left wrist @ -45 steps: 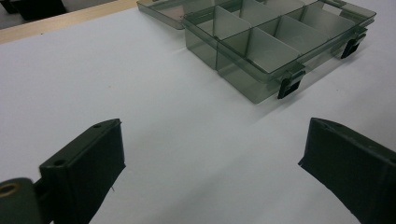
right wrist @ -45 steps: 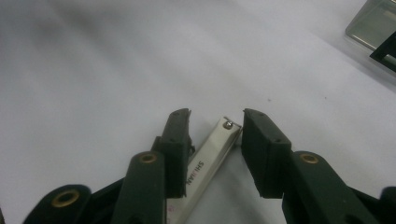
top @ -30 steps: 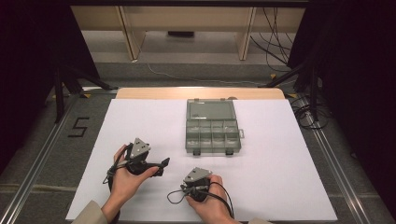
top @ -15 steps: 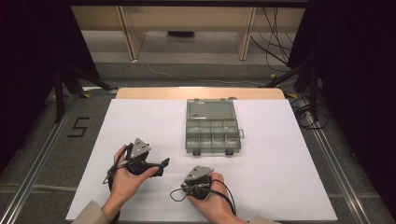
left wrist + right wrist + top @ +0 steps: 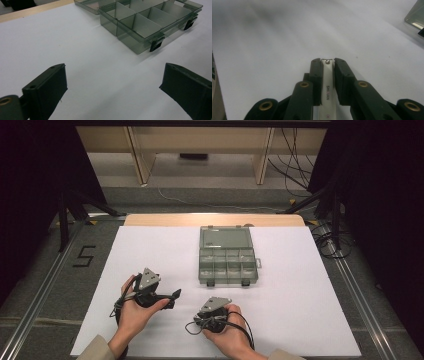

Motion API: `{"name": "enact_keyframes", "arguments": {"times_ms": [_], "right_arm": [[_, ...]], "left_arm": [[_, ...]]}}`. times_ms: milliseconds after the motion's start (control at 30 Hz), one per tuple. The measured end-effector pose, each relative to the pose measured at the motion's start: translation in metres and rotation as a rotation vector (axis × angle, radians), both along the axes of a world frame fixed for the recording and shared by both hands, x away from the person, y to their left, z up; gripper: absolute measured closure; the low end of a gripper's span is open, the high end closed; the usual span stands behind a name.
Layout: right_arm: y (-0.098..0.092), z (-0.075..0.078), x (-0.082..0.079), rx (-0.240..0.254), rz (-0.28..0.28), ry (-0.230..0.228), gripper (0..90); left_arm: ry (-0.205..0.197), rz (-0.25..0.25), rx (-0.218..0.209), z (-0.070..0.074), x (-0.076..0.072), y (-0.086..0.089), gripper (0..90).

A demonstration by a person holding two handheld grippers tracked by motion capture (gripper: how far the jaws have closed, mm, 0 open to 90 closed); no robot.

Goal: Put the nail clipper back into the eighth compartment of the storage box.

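An open, see-through grey organiser box (image 5: 227,256) lies on the white table sheet, its lid folded back and its several compartments bare. In the left gripper view the box (image 5: 147,20) lies ahead and to the right. My left gripper (image 5: 172,298) (image 5: 113,75) is held low over the sheet, open wide with nothing between the jaws. My right gripper (image 5: 202,318) (image 5: 327,61) is near the front edge, shut on a slim white tool (image 5: 328,85) with printed lettering and a small metal rivet at its tip.
The white sheet (image 5: 300,290) covers most of the table, with a bare wooden strip (image 5: 165,220) at the far edge. A corner of the box (image 5: 415,15) lies far right of the right gripper. Cables (image 5: 330,242) lie on the floor at the right.
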State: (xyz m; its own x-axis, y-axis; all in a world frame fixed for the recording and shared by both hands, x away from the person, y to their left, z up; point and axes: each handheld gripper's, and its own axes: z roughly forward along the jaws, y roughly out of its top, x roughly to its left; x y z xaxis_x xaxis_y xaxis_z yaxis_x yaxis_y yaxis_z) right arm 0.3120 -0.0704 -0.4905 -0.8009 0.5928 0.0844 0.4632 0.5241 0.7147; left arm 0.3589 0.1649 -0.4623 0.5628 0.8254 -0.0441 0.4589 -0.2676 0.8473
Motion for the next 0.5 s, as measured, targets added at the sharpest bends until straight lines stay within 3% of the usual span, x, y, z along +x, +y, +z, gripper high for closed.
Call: {"name": "enact_keyframes", "arguments": {"times_ms": [100, 200, 433, 500], "right_arm": [[0.000, 0.001, 0.000, 0.003, 0.001, -0.013, 77.8], [-0.004, 0.004, 0.001, 0.000, 0.003, 0.010, 77.9], [-0.009, 0.009, 0.005, 0.031, -0.018, -0.018, 77.9], [-0.011, 0.012, 0.005, 0.025, -0.018, 0.008, 77.9]], "left_arm": [[-0.001, 0.002, 0.002, 0.000, 0.000, 0.000, 5.5], [-0.001, 0.004, 0.001, 0.000, 0.000, 0.000, 5.6], [0.000, -0.001, -0.002, 0.000, 0.000, 0.000, 5.7], [-0.003, 0.004, 0.001, 0.000, 0.000, 0.000, 5.7]]}}
